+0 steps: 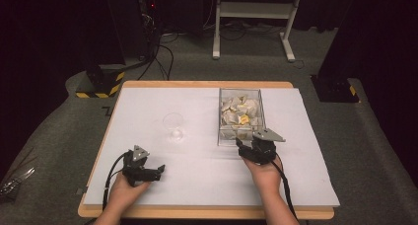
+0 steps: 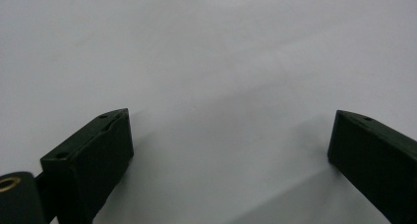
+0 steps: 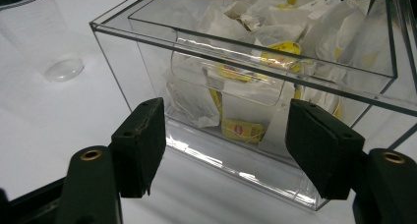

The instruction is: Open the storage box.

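White tabletop: clear box of tea bags is seen toward the far right edge, just ahead of the right tool, whose jaws are parted and empty; the left tool is likewise wide open.

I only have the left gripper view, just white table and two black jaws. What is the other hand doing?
Observer: The right claw sits at the near wall of a clear plastic box, jaws open, nothing between them.
Operator: What's in the box?
Observer: White paper tea bag sachets, some with yellow labels, piled inside.
Operator: Anything else on the table?
Observer: A clear plastic cup stands upright to the left of the box, apart from it.
Operator: And my own claw?
Observer: The left claw rests low over the white table near the front edge, open, short of the cup.
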A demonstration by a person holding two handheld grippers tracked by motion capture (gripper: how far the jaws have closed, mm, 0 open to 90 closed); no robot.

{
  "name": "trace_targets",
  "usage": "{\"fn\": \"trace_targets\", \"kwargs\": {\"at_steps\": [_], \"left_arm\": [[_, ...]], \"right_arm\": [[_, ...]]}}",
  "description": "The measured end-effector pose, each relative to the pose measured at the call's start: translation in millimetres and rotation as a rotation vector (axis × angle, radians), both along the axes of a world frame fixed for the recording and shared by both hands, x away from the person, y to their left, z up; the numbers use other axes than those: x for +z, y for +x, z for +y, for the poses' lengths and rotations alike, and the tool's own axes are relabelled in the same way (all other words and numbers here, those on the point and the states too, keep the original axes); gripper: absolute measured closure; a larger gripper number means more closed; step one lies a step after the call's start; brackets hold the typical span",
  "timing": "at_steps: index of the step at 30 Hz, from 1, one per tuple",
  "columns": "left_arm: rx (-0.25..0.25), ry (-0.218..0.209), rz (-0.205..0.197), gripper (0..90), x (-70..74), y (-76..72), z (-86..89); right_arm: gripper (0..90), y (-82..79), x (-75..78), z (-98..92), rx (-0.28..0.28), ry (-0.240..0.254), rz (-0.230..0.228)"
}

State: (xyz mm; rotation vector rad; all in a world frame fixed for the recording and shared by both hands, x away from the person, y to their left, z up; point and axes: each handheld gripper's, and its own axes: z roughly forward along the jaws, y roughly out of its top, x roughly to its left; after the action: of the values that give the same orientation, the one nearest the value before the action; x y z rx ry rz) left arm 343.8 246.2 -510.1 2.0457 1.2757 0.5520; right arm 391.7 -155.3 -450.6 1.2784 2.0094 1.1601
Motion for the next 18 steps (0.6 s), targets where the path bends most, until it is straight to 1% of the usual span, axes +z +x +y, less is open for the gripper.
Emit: {"fn": "trace_targets", "kwargs": {"at_steps": [3,4,14,18], "left_arm": [[0.0,0.0,0.0,3.7,0.0,0.0,0.0],[0.0,0.0,0.0,3.7,0.0,0.0,0.0],[0.0,0.0,0.0,3.7,0.0,0.0,0.0],[0.0,0.0,0.0,3.7,0.0,0.0,0.0]], "right_arm": [[32.0,2.6,-0.2,0.2,-0.007,0.004,0.006],[33.3,5.0,-0.4,0.6,-0.01,0.003,0.009],[37.6,10.4,0.1,-0.3,-0.029,0.002,-0.006],[40.1,11.0,0.0,-0.1,-0.025,0.006,-0.008]]}}
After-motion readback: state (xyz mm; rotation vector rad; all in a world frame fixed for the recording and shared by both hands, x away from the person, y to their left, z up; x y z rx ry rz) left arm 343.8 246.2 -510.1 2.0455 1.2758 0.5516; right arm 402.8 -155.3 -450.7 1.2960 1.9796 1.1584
